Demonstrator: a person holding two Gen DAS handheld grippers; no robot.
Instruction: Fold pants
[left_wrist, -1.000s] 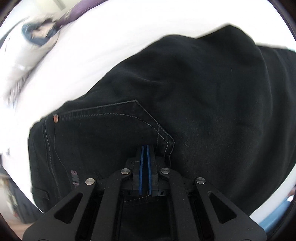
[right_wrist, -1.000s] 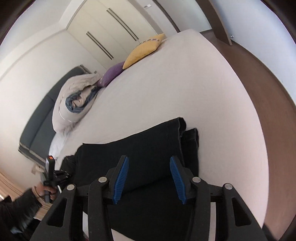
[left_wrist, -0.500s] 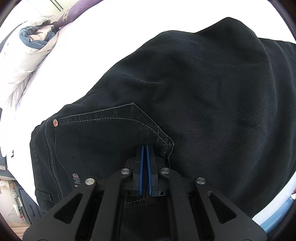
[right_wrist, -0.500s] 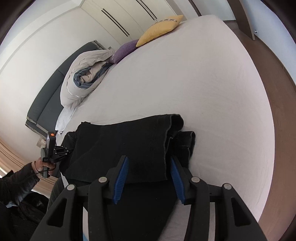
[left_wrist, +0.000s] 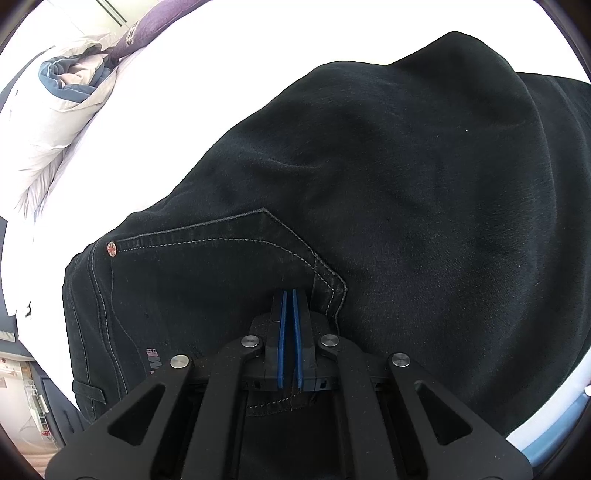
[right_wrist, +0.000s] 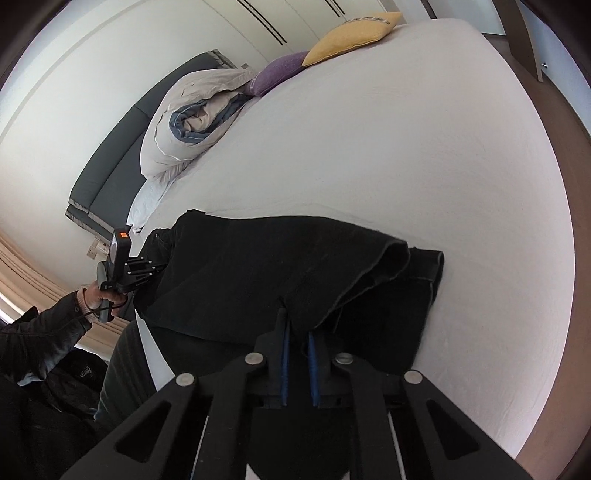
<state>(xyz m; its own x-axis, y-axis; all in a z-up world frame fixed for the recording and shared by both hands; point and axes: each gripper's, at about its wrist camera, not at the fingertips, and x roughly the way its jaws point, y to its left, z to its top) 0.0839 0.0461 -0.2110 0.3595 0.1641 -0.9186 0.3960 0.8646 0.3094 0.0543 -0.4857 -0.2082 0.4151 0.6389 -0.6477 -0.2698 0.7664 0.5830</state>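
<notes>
Black pants (left_wrist: 388, 177) lie folded on a white bed, back pocket and copper rivet toward my left gripper. My left gripper (left_wrist: 290, 295) is shut on the pants' fabric at the pocket's corner. In the right wrist view the pants (right_wrist: 266, 266) lie doubled over, the folded leg layer raised at its near edge. My right gripper (right_wrist: 297, 332) is shut on that near edge of the upper layer. The left gripper (right_wrist: 138, 275) shows at the pants' left end, held by a hand.
The white bed sheet (right_wrist: 406, 155) stretches beyond the pants. A rolled duvet (right_wrist: 192, 122), a purple pillow (right_wrist: 277, 74) and a yellow pillow (right_wrist: 351, 33) lie at the head end. Dark wooden floor (right_wrist: 576, 184) runs along the bed's right side.
My right gripper has closed from open onto the near edge of the folded leg layer, lifting it a little. My left gripper has kept its hold at the pocket.
</notes>
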